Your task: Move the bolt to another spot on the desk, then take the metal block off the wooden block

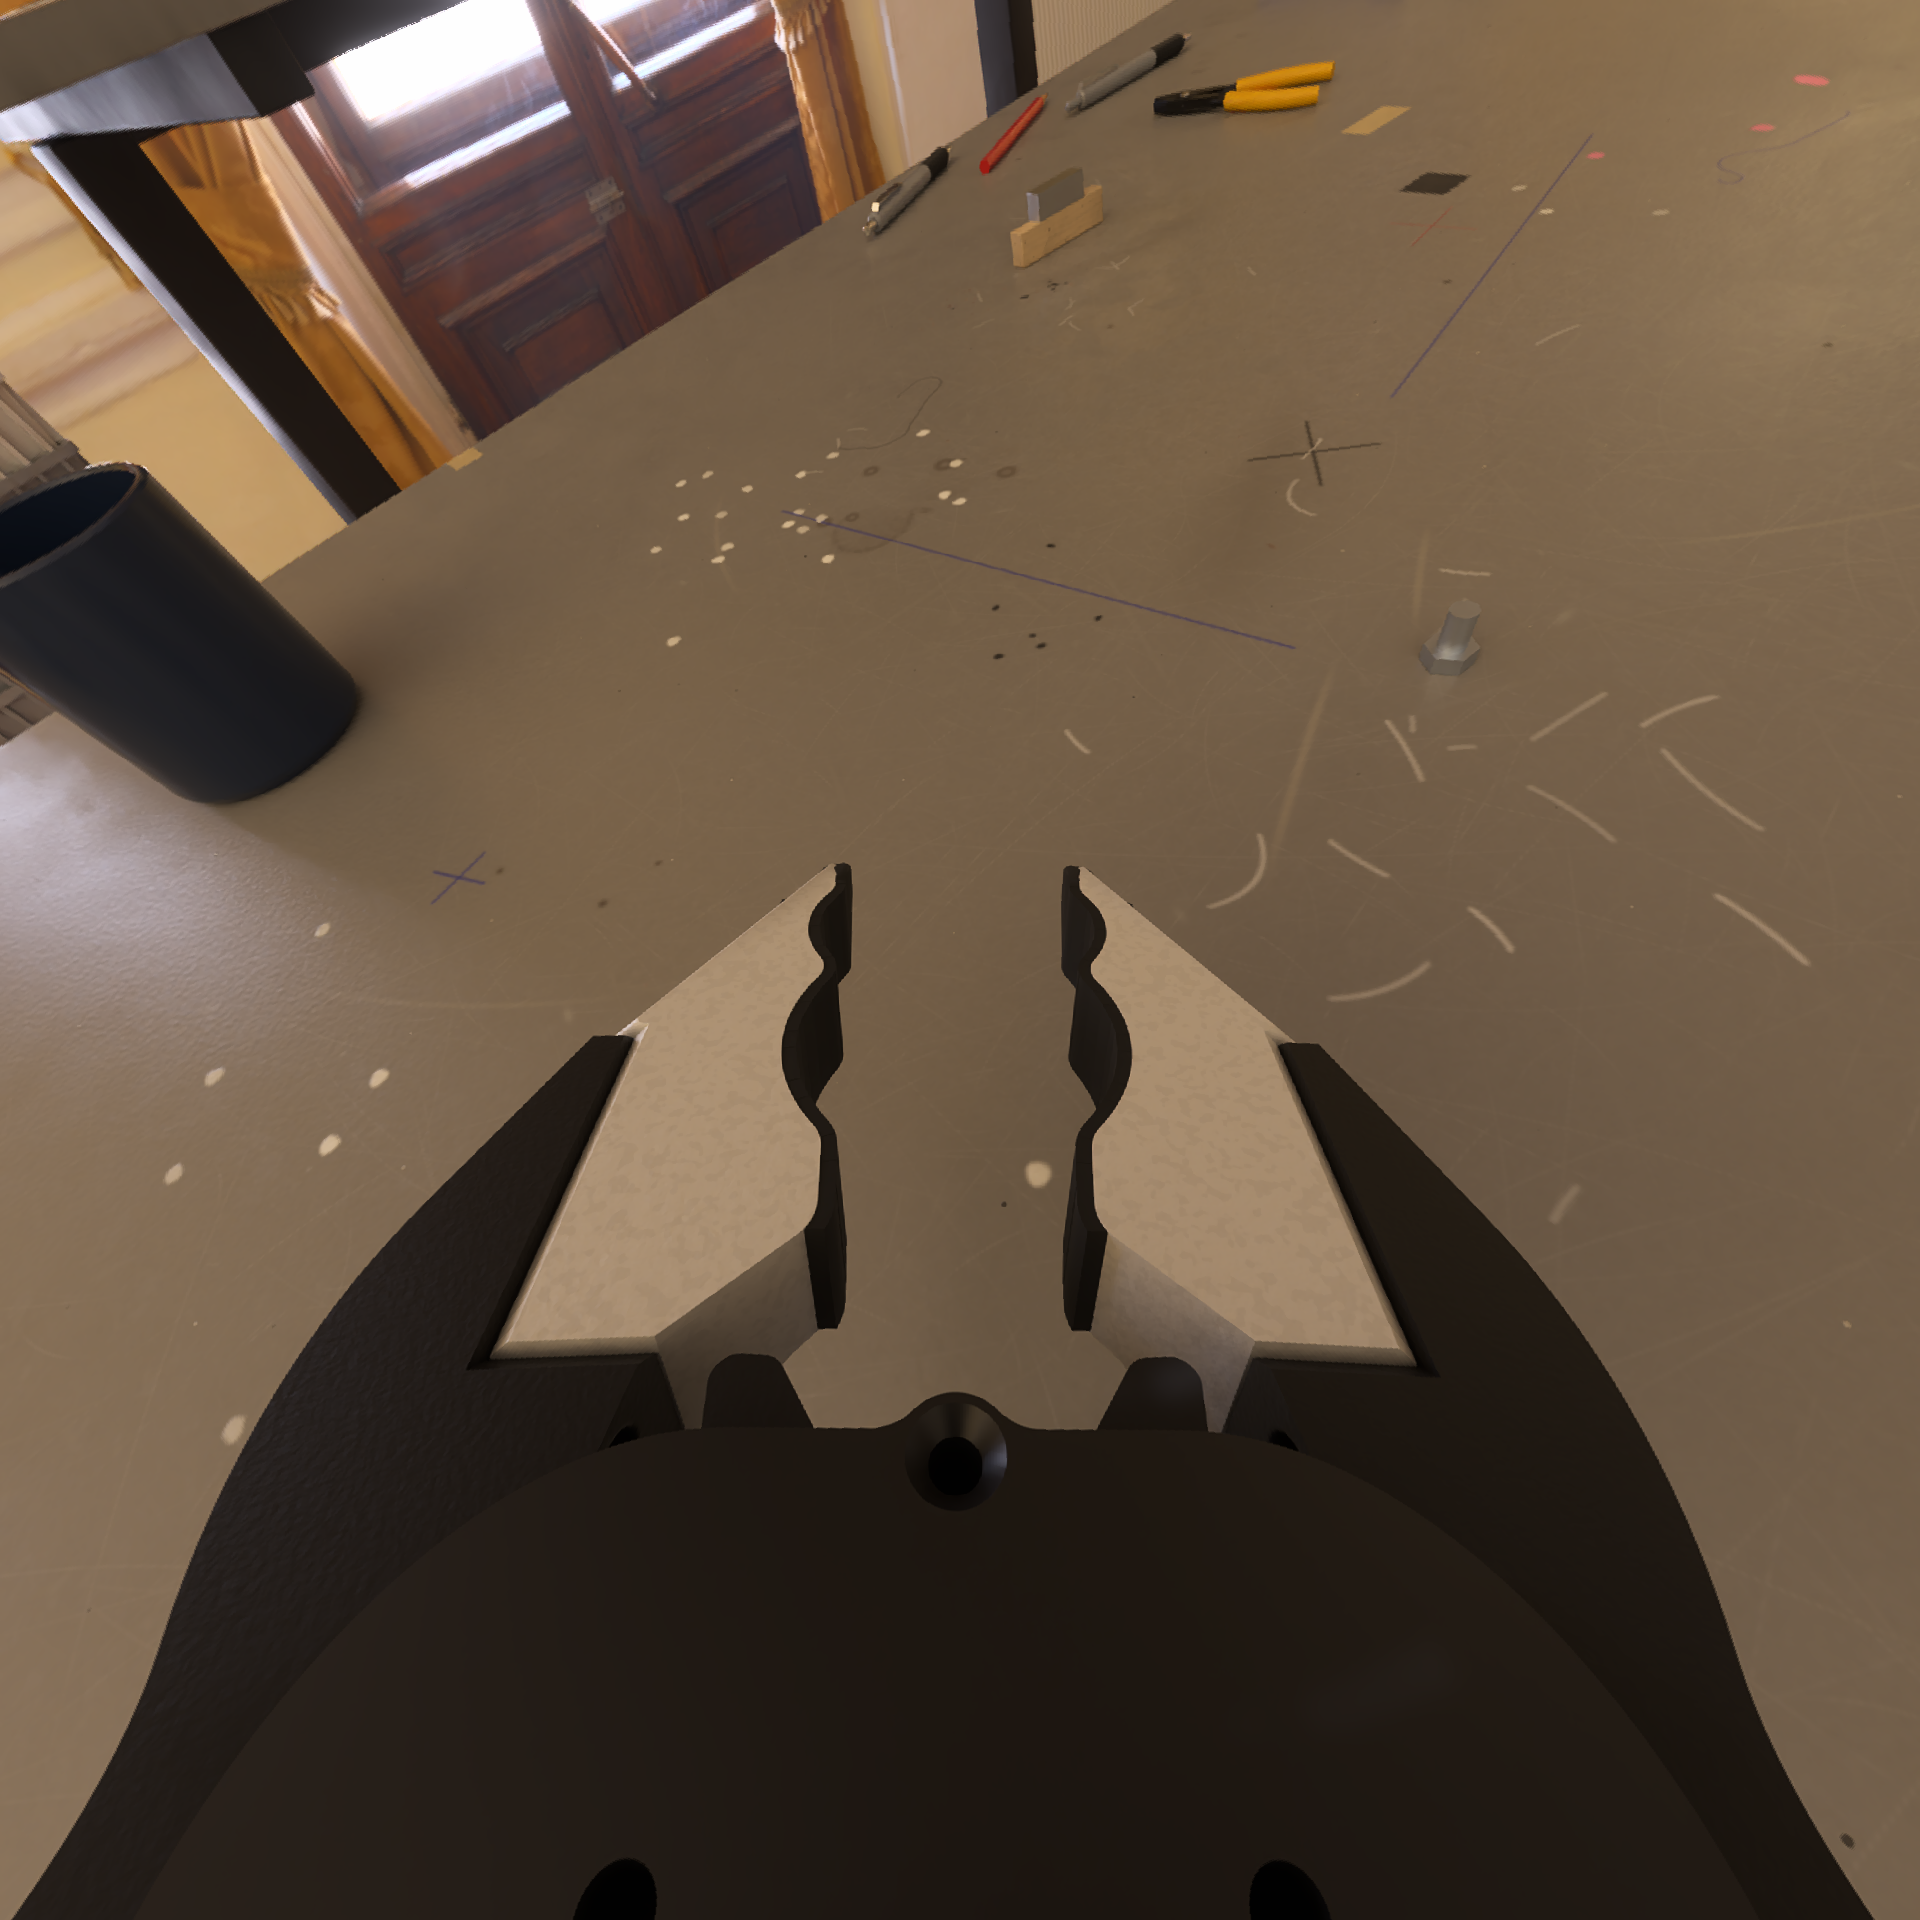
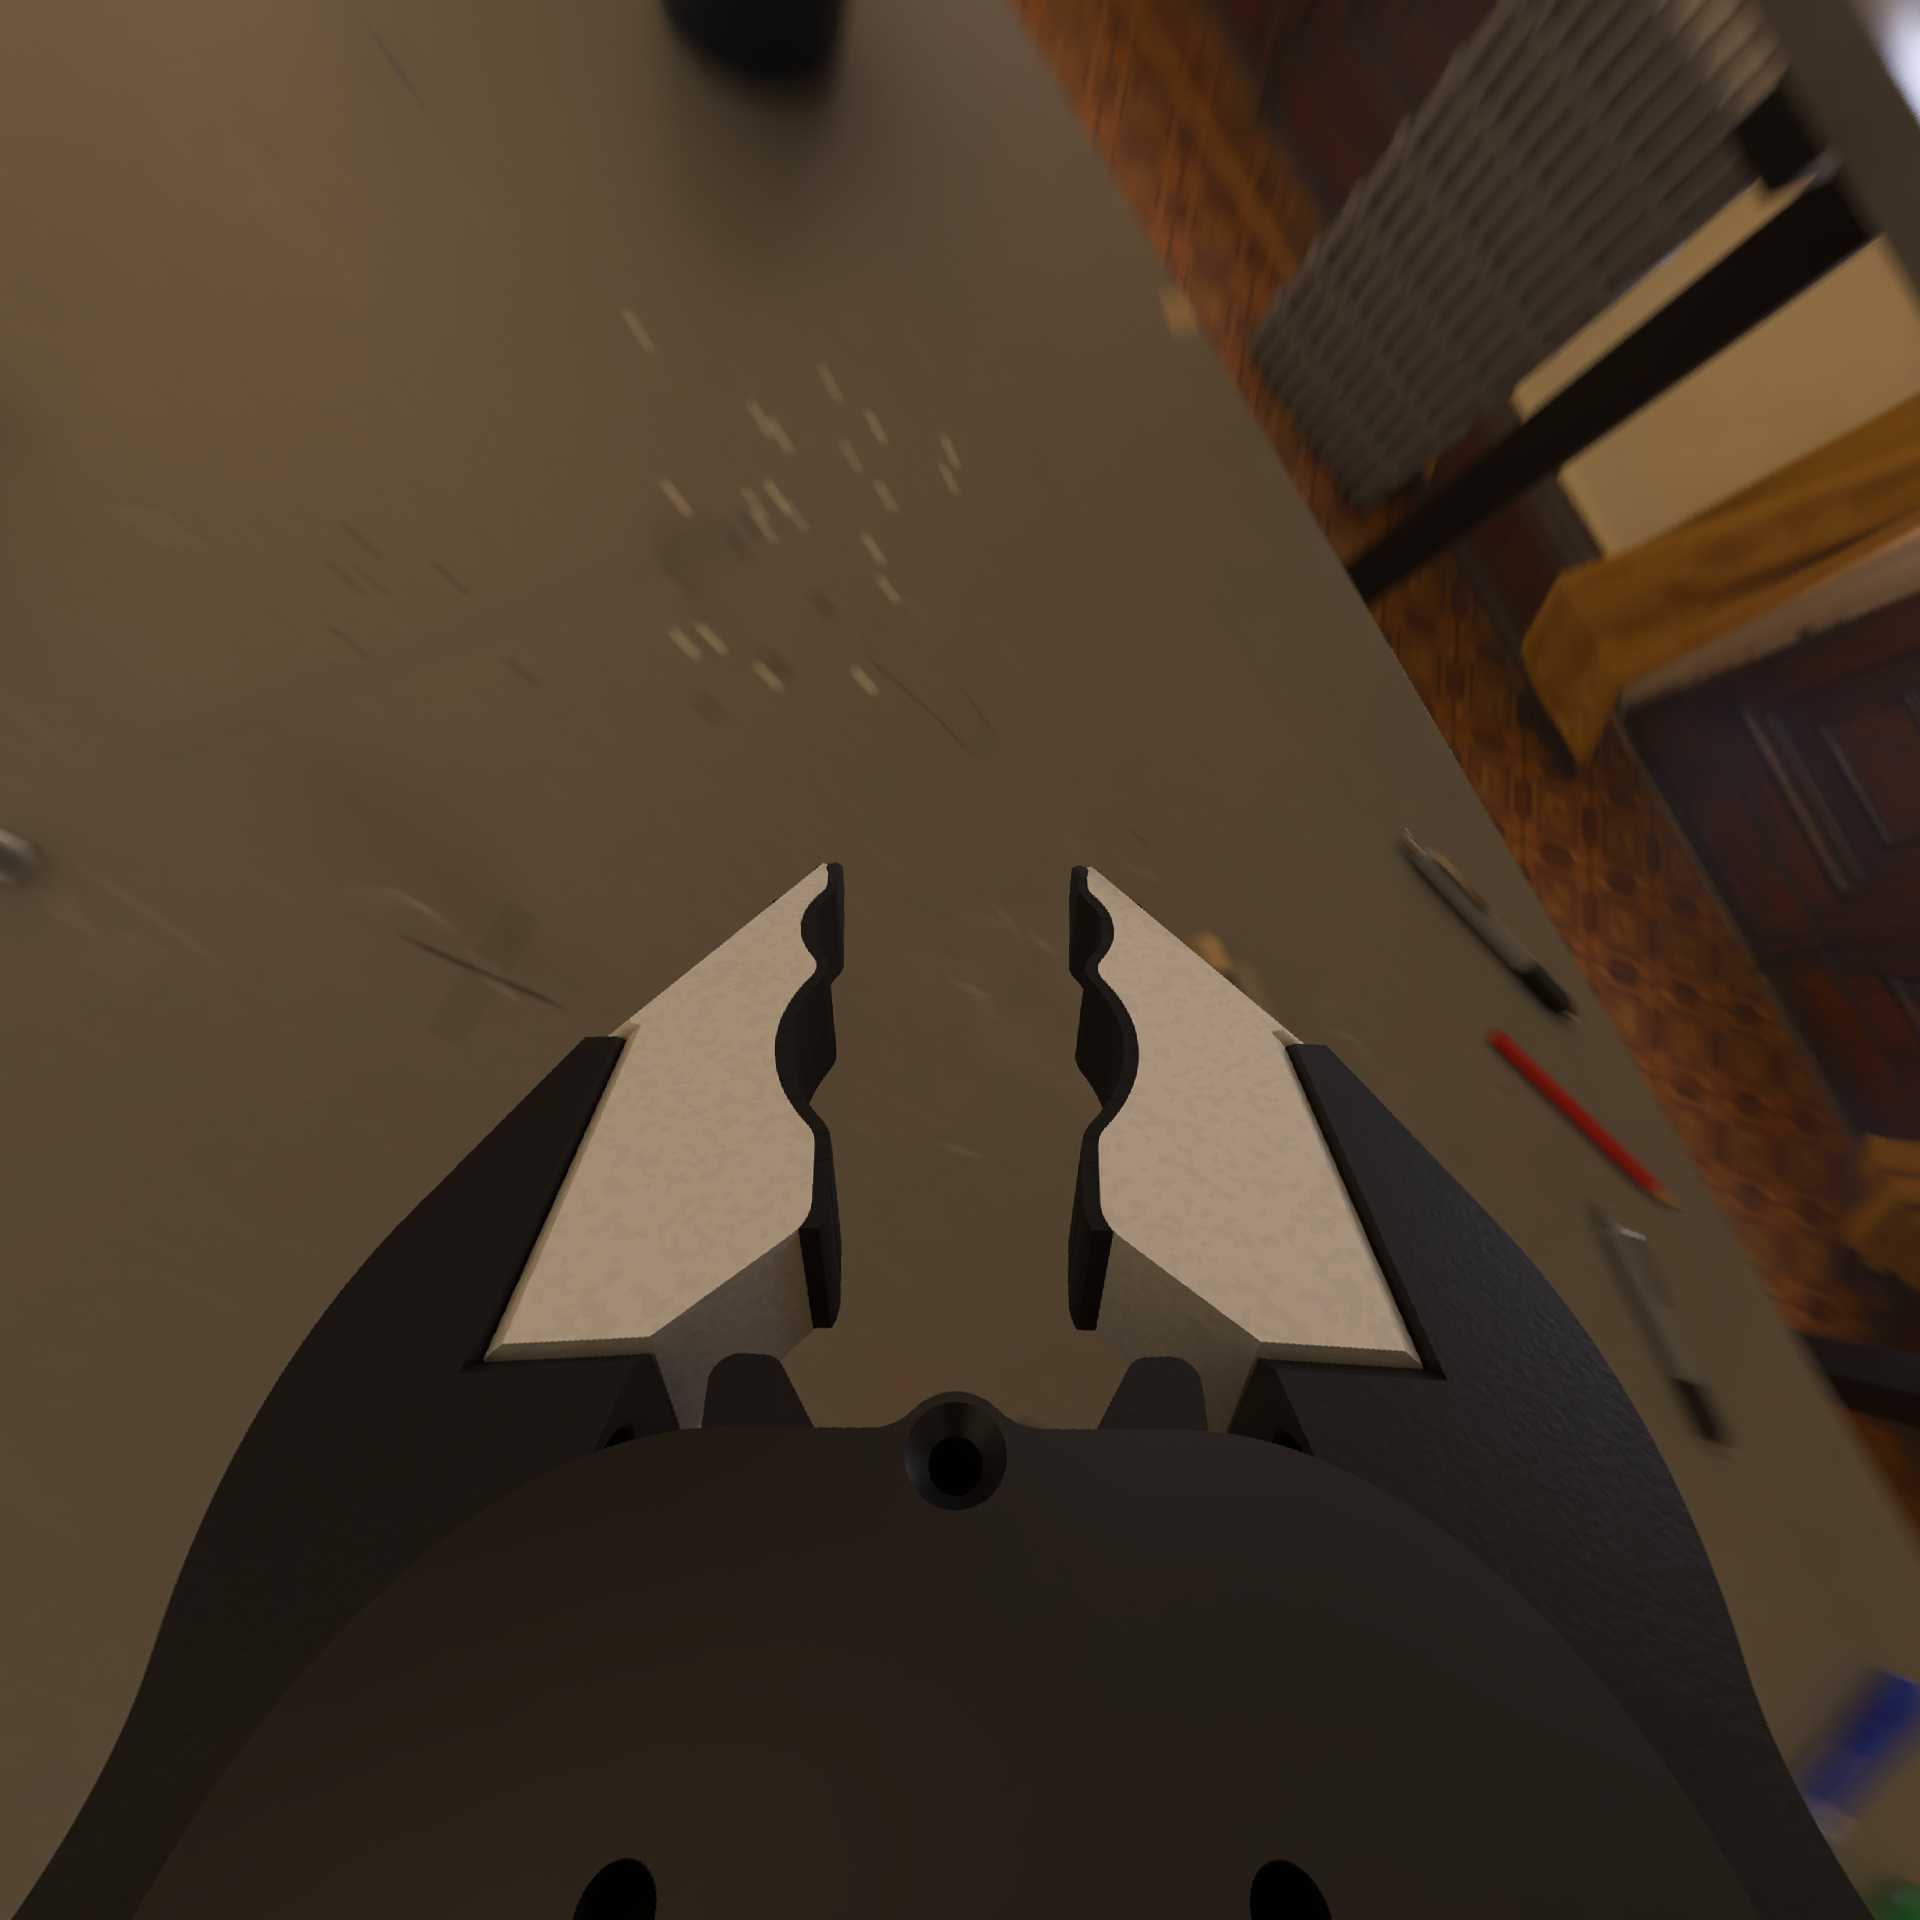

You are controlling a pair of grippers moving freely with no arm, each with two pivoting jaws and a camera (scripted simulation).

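In the left wrist view a grey bolt (image 1: 1451, 638) stands on its hex head on the grey desk (image 1: 935, 675), ahead and to the right of my left gripper (image 1: 956, 883), which is open and empty above the desk. Far ahead, a small metal block (image 1: 1055, 193) sits on a pale wooden block (image 1: 1058, 231). In the right wrist view my right gripper (image 2: 956, 883) is open and empty over the desk (image 2: 416, 520); the view is blurred. A small grey blurred thing (image 2: 16, 857) at the left edge may be the bolt; I cannot tell.
A dark cup (image 1: 156, 644) stands at the desk's left edge. Markers (image 1: 904, 192), a red pencil (image 1: 1013, 133) and yellow-handled pliers (image 1: 1247, 91) lie at the far end. In the right wrist view a marker (image 2: 1486, 920) and the red pencil (image 2: 1579, 1117) lie near the right edge.
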